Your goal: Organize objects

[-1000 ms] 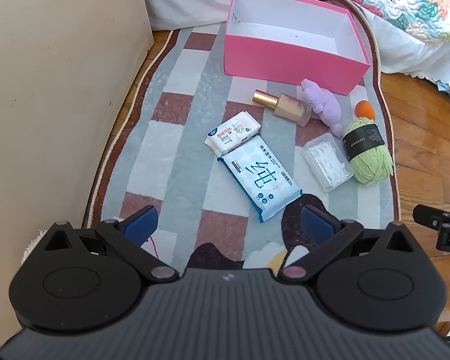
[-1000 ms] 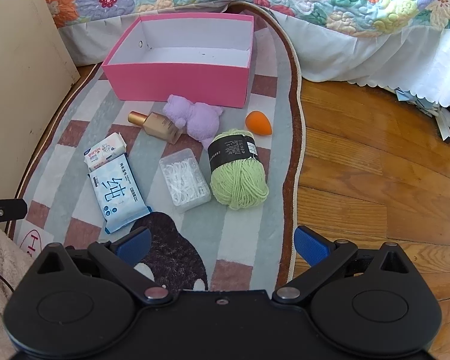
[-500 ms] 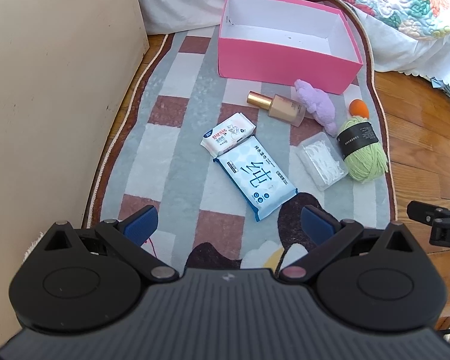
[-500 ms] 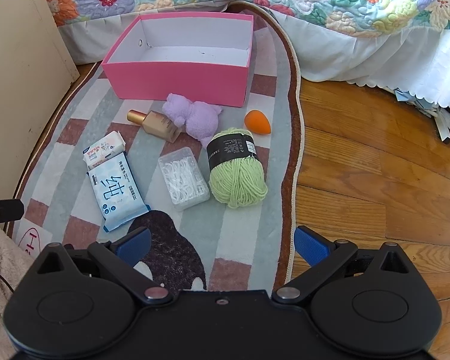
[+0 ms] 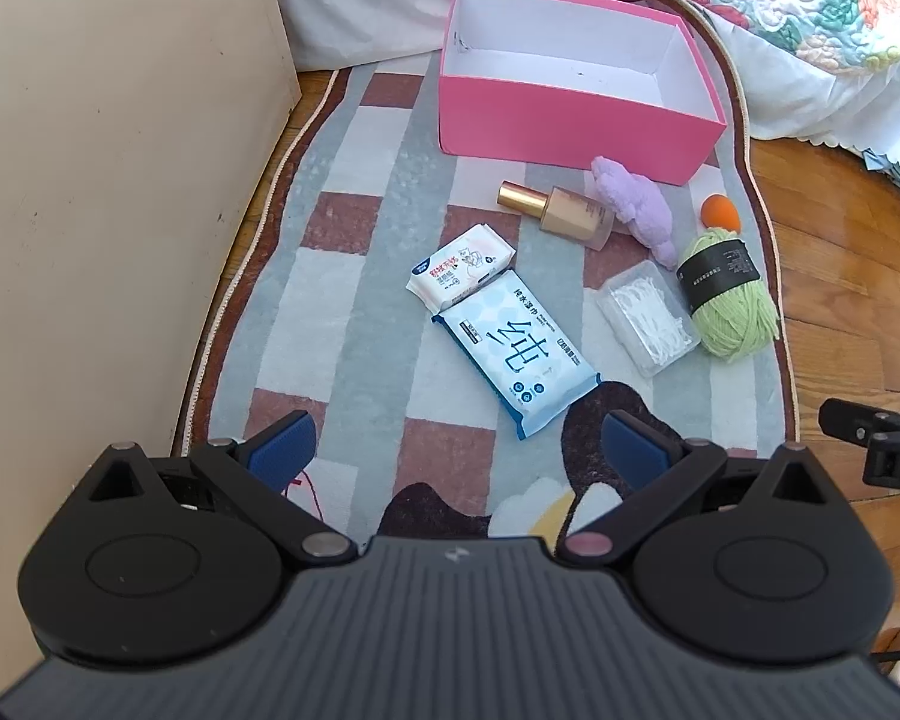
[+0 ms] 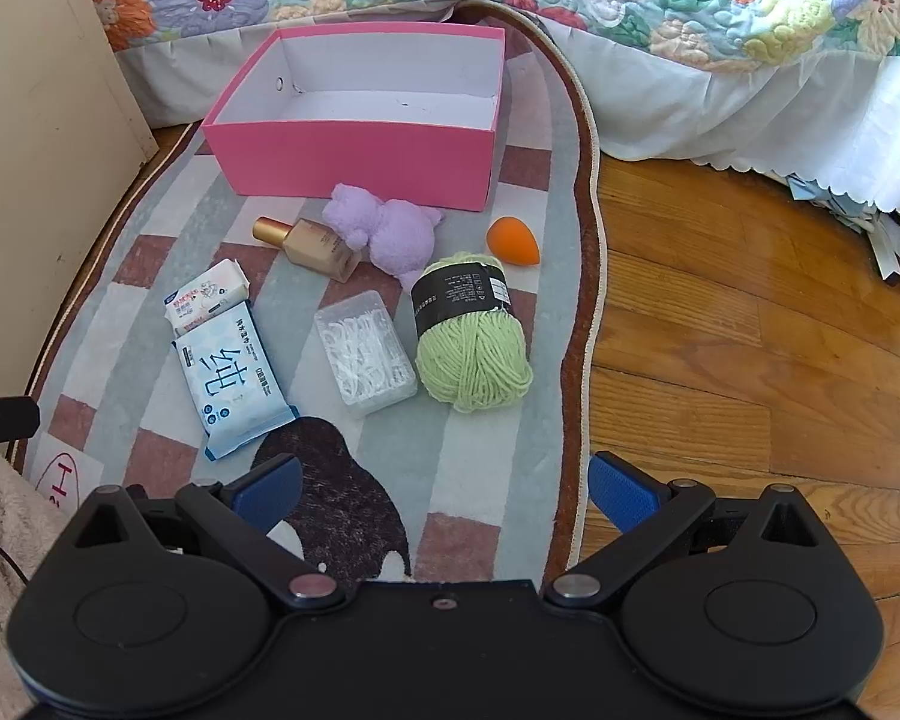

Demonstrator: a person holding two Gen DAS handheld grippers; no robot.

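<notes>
The right gripper is cut off at three o'clock; small print on the yarn label is unreadable.

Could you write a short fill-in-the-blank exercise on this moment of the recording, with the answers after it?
1. The pink box on the rug holds ____ items.
2. The yarn ball beside the clear plastic case is ____ in colour.
3. The foundation bottle has a ____ cap.
4. Both the left tool and the right tool have their jaws ____.

Missing words: no; green; gold; open
</notes>
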